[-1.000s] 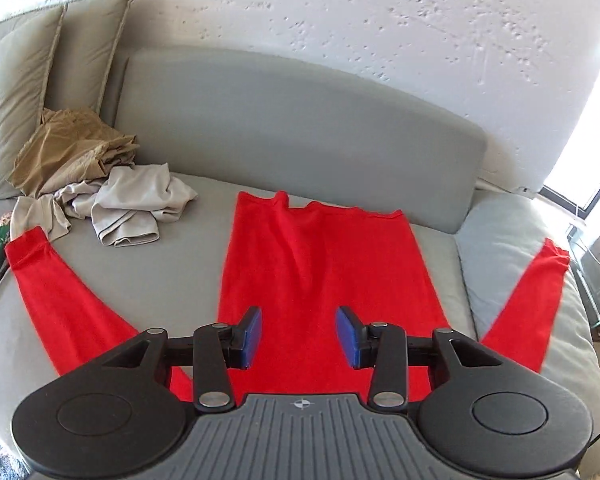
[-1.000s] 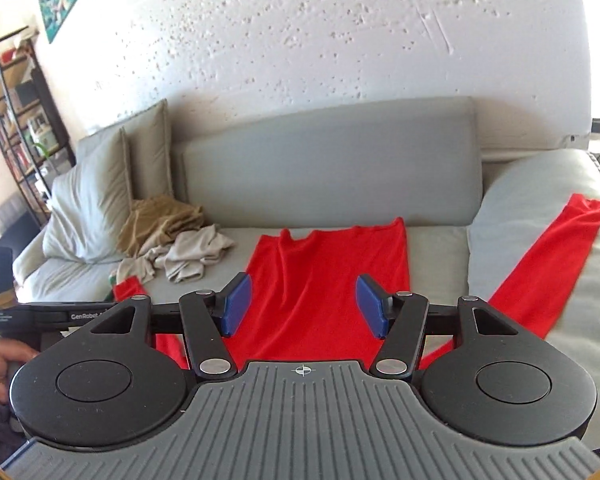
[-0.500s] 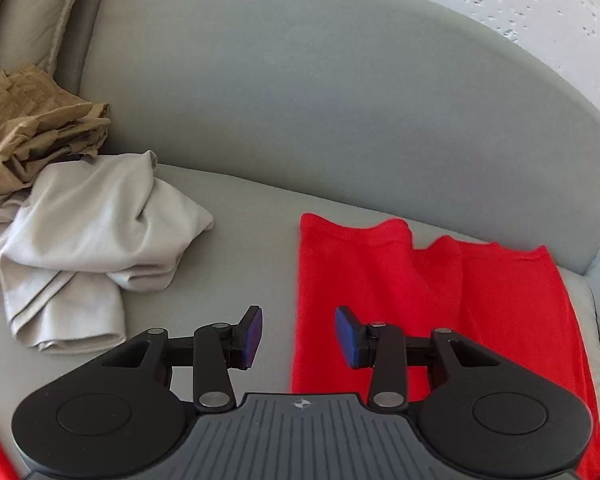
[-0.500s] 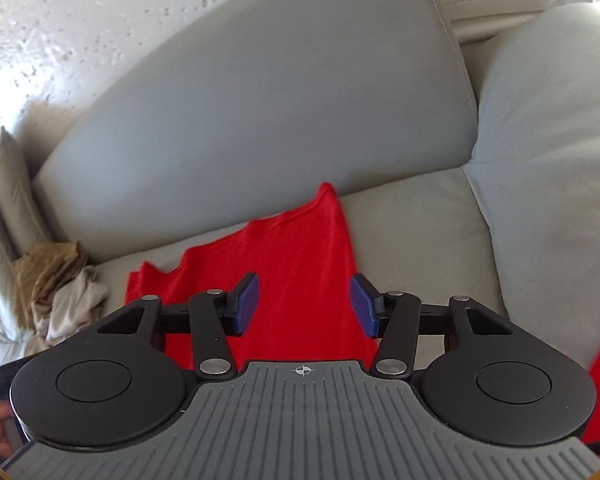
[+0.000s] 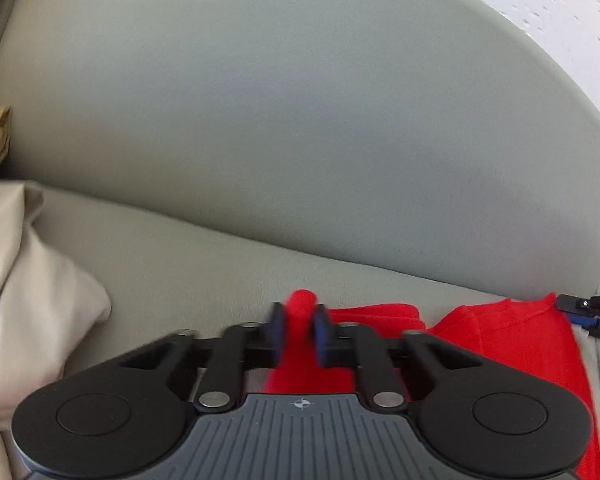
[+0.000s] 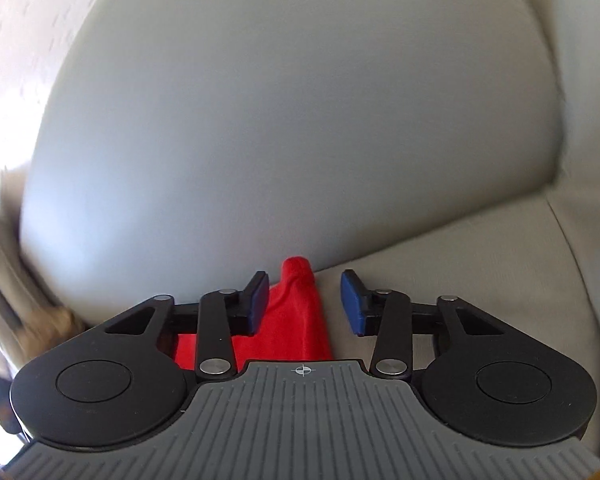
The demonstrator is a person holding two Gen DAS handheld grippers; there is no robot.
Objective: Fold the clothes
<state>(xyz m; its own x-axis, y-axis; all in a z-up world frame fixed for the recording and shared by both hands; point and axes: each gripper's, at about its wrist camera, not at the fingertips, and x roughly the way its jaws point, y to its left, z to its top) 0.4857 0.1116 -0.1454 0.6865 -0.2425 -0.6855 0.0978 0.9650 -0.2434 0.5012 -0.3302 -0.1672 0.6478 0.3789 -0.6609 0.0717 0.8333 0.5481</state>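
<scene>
The left gripper (image 5: 299, 330) is closing, its blue pads pinching a raised corner of the red garment (image 5: 512, 344), which lies flat on the sofa seat (image 5: 188, 264) close to the grey backrest (image 5: 300, 120). The right gripper (image 6: 303, 300) is also closing; its pads stand partly apart around the garment's other corner (image 6: 296, 320) without pressing it. A beige garment (image 5: 24, 300) lies at the left of the seat, separate from the red one.
</scene>
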